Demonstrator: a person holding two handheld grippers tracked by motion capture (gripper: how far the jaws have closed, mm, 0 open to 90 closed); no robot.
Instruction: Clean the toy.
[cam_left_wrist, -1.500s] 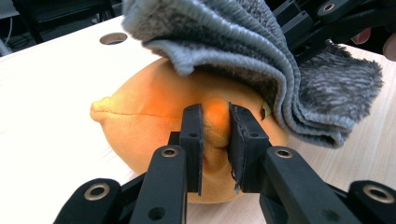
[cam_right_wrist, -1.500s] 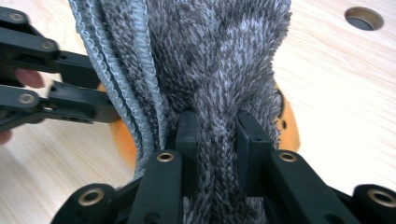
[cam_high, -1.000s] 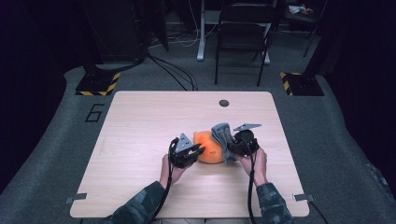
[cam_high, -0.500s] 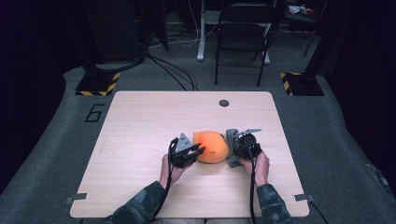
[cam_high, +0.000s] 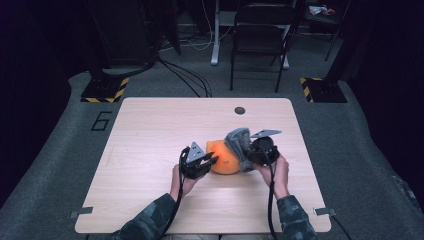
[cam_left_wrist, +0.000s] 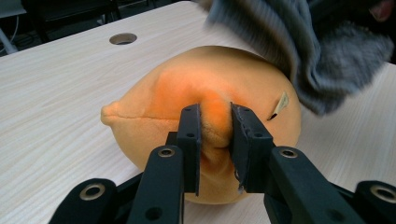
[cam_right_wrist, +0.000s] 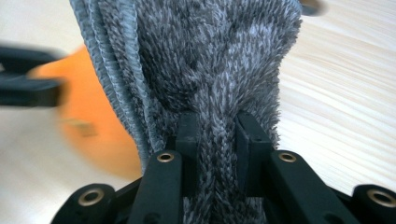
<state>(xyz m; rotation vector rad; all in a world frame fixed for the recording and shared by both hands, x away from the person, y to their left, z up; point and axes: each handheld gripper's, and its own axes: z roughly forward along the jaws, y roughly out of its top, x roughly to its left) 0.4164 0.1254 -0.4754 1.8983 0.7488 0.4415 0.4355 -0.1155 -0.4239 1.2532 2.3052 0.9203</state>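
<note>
Left hand-held gripper clenched on orange plush, right hand-held gripper level, clamping grey fuzzy cloth.

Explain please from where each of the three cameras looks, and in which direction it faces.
High view: sits above the person's side, faces forward and down on the table; forearms, hands and both grippers show.
Left gripper view: rides the left gripper, looks along its jaws, which pinch the orange plush toy.
Right gripper view: rides the right gripper, looks along its jaws, which clamp the grey knitted cloth.
Shared: both gripper views show the toy and the cloth; the high view shows both too.
</note>
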